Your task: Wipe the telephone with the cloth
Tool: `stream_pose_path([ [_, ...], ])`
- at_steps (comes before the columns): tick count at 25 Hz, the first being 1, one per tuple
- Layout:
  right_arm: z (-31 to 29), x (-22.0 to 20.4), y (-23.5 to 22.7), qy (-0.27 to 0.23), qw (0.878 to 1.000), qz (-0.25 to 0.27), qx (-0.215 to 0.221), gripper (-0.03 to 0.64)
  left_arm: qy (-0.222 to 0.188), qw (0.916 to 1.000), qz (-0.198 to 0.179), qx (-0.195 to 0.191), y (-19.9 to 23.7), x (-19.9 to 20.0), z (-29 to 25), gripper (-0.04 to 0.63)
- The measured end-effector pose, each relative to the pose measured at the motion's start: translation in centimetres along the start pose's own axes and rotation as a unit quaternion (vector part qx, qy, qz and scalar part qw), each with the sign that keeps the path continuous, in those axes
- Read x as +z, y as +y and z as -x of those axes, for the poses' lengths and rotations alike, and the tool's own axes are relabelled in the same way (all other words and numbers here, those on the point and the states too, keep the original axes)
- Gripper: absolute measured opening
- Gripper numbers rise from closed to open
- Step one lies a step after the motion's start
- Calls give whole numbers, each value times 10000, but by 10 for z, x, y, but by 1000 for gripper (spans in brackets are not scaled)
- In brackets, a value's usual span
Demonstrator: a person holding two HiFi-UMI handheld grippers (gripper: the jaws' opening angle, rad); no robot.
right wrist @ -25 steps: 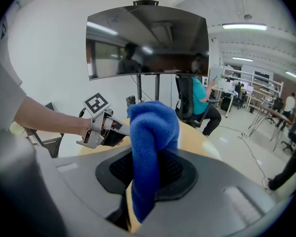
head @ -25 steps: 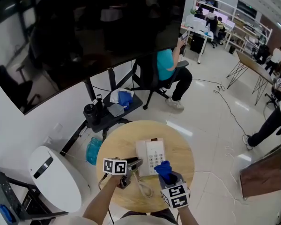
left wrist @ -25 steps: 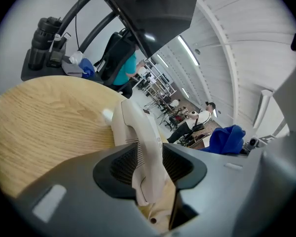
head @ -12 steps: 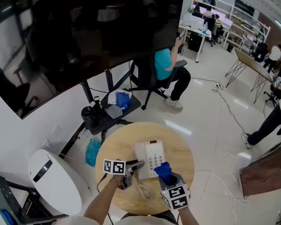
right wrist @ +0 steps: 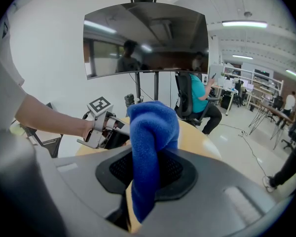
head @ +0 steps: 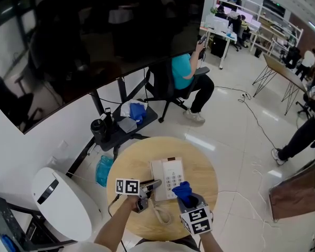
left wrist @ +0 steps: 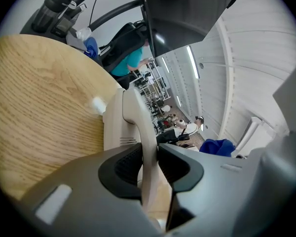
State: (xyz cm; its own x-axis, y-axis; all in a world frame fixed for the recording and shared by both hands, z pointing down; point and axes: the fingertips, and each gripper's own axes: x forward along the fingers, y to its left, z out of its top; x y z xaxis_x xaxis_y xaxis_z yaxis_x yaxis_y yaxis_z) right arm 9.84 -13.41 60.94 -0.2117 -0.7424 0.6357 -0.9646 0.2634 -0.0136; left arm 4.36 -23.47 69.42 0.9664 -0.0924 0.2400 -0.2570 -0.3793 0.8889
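Closing in over the last half second, the jaws of the left gripper [head: 153, 184] have come to pinch the cream handset [left wrist: 138, 127], which stands upright between the pads in the left gripper view. Elsewhere, nothing is seen to have shifted: the right gripper [head: 188, 197] is kept where it was, its jaws clamped on the blue cloth [head: 184, 191], which bunches up above them.

The telephone [head: 170, 177] is set near the middle of the round wooden table [head: 139, 159], just ahead of both grippers. Its long axis runs away from the person, tilted slightly in the head view, with the dark display end pointed at the table's far edge and the cord end toward the person. The handset lies along the left side and the keypad along the right.

Trouble could be caused by the coiled cord [head: 160, 211]: if the handset is lifted far, the light base may be dragged or tipped. The grip is taken on a narrow, smooth part, so a twist could let it slip. Since the base itself is not held, it may also be pushed across the wood by a firm wipe.
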Motion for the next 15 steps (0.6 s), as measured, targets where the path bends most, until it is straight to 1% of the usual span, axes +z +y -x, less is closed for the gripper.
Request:
stream_pose_path([
  [8,1,2,1,-70,10000,-9,7,87,-96,9997,-120,177,-2,1,4,87],
  [15,4,6,4,-141,9999,0,13,87,-253,9995,-69,200,-8,4,13,84],
])
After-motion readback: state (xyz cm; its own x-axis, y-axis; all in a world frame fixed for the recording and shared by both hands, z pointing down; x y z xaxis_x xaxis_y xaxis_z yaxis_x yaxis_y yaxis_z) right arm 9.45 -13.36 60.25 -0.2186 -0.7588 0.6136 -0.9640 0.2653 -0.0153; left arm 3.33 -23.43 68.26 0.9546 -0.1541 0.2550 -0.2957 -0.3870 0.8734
